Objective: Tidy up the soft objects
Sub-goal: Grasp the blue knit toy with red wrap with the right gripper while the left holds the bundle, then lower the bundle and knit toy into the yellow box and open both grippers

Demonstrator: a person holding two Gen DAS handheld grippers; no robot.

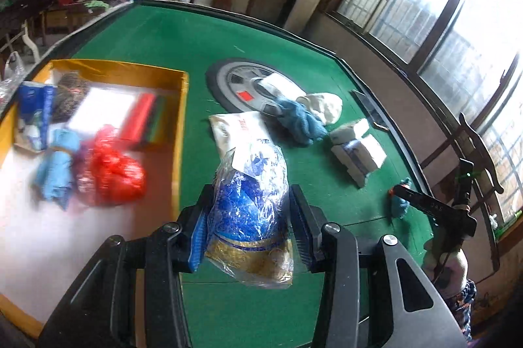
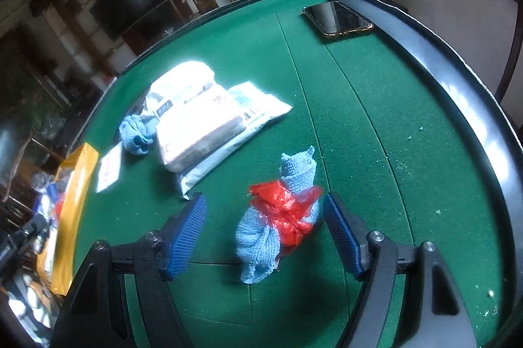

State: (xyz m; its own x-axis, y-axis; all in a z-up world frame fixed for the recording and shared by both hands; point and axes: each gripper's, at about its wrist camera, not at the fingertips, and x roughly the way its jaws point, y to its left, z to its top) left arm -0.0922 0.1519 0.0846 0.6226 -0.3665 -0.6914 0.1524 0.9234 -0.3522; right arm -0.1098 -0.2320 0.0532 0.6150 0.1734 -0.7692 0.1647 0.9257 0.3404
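Green felt is covering the table (image 1: 196,34) I am working over, with windows glaring along its far side and dark shelving behind. I am clamping the left gripper (image 1: 248,214) on a clear bag of blue and gold cloth (image 1: 248,201), both pads pressing its sides while it is hanging above the felt just off the yellow box (image 1: 181,119), which is lying at nine o'clock from the bag. Inside that box a red plastic bag (image 1: 111,171), a light blue rag (image 1: 55,171) and a red pack (image 1: 139,116) are already sitting. My worry here is the slick film: I am gripping the bundle low on its bulge, and if the plastic is sliding on the pads the bag could be slumping out before it clears the box wall, or catching that wall on the way over. At twelve o'clock from the bag a white packet (image 1: 235,129), a blue knit cloth (image 1: 300,122) and tissue packs (image 1: 356,148) are waiting on the felt. My right gripper (image 2: 264,237) is standing released, pads on either side of a blue cloth tied with red plastic (image 2: 281,214) but not touching it; closing now, I could be pinching only the loose red film. A phone (image 2: 338,18) is lying at one o'clock, well apart.
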